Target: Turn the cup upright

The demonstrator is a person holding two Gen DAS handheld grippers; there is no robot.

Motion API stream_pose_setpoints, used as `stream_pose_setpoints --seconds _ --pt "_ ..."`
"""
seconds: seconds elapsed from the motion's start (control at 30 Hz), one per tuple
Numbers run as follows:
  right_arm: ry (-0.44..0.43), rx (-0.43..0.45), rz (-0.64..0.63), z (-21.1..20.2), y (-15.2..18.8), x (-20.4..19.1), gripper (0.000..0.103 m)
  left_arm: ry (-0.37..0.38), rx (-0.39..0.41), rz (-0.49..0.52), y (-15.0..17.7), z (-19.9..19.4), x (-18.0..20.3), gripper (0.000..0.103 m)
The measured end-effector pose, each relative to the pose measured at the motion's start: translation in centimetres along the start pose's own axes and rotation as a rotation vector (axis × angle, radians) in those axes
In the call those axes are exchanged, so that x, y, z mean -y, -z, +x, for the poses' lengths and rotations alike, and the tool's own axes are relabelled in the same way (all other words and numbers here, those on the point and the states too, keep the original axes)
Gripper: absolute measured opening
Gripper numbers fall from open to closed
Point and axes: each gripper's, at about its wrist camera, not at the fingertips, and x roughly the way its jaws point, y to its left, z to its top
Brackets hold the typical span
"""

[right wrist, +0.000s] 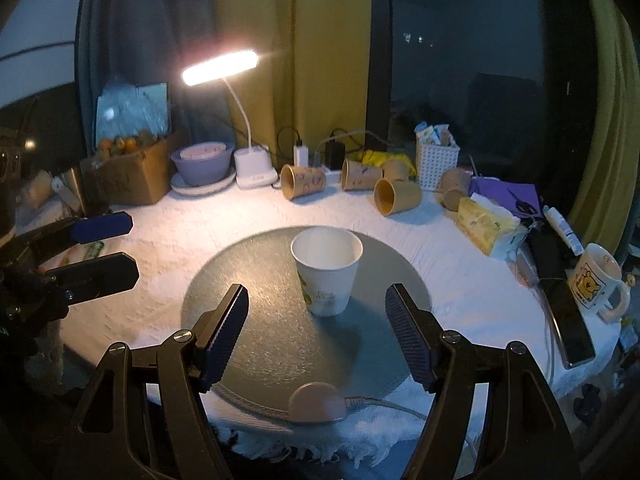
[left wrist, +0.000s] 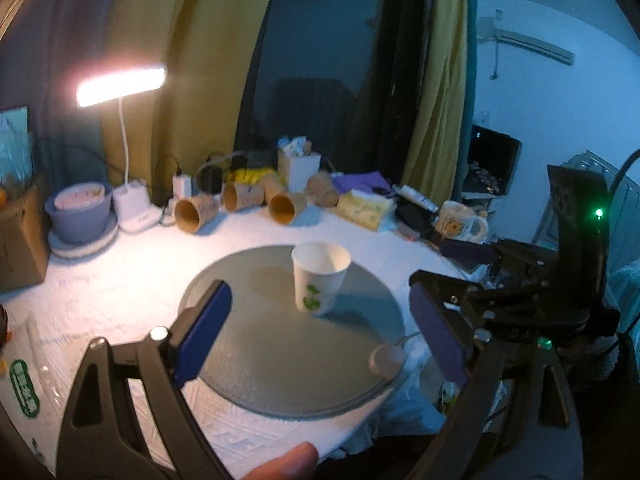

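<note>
A white paper cup (left wrist: 320,282) with green print stands upright, mouth up, on a round grey glass plate (left wrist: 280,360). It also shows in the right wrist view (right wrist: 327,272) on the plate (right wrist: 272,344). My left gripper (left wrist: 320,328) is open and empty, just short of the cup. My right gripper (right wrist: 316,332) is open and empty, with the cup a little beyond and between its fingers. The left gripper's fingers (right wrist: 100,248) show at the left of the right wrist view. The right gripper's body (left wrist: 520,292) shows at the right of the left wrist view.
Several brown paper cups (right wrist: 352,184) lie on their sides at the back. A lit desk lamp (right wrist: 218,66), a purple bowl (right wrist: 202,162), a white basket (right wrist: 436,164), a tissue pack (right wrist: 488,224), a mug (right wrist: 600,280) and a phone (right wrist: 568,320) ring the white cloth. A small round pink device (right wrist: 316,402) with a cable sits on the plate's near rim.
</note>
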Motion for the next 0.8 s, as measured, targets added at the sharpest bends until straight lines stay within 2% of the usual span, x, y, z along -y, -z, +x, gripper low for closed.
stream_pose_setpoints --seconds 0.37,0.8 --pt "0.038 0.100 -0.012 -4.6 -1.6 -0.6 0.074 0.024 0.095 0.040 -1.8 -2.7 2.0 0.091" --pt "0.068 0.190 -0.008 -8.7 -2.5 -0.9 0.074 -0.046 0.183 0.046 -3.1 -5.3 3.5 0.091"
